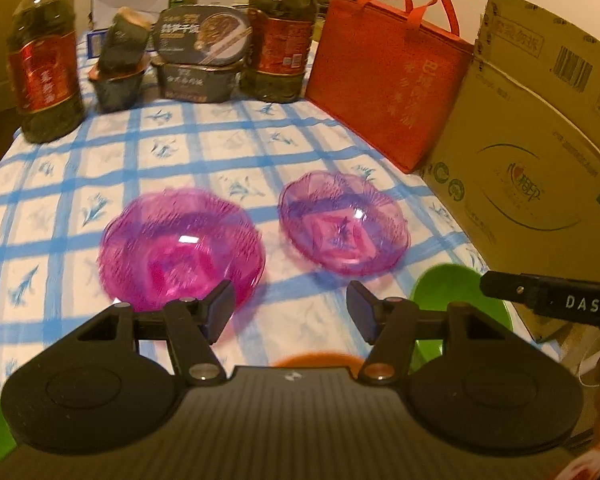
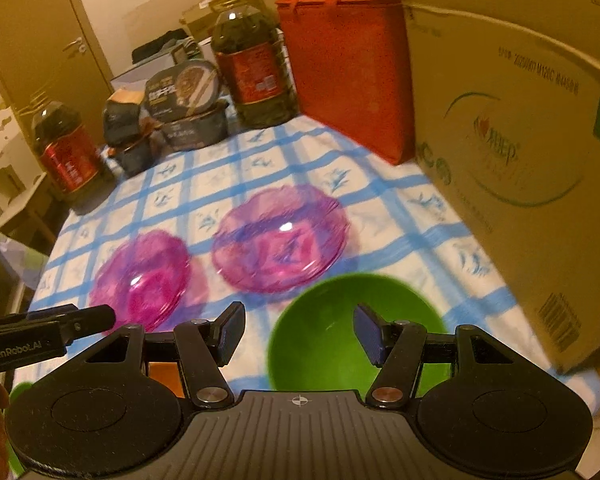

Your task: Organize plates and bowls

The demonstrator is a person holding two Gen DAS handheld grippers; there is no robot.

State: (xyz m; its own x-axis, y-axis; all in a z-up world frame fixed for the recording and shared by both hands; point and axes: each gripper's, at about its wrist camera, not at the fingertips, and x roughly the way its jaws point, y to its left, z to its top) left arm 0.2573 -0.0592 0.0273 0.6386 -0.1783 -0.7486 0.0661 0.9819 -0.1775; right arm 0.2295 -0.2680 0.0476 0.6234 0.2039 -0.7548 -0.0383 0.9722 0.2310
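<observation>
The table (image 1: pixel 228 136) carries a soft cloth of white squares crossed by blue bands, each square printed with a small sprig. Along its right edge stands a large corrugated cardboard box (image 1: pixel 540 152), matt brown with printed marks, and just beside it a red fabric tote bag (image 1: pixel 384 80) with looped handles. At the far edge stand two tall clear-plastic oil bottles (image 1: pixel 282 40) with red labels, and between them stacked dark food tubs (image 1: pixel 200 56) with printed lids.

Two translucent pink plates lie flat on the cloth, apart from each other, both with scalloped rims and ribbed, moulded faces: the left pink plate (image 1: pixel 182 252) and the right pink plate (image 1: pixel 342 222). A smooth, opaque green bowl (image 2: pixel 340 332) sits upright at the near edge, just in front of the right pink plate.

The left tongs (image 1: pixel 290 310) stand about half open above the cloth, holding nothing. The right tongs (image 2: pixel 298 330) stand likewise about half open over the green bowl's near rim, pads clear of it.
</observation>
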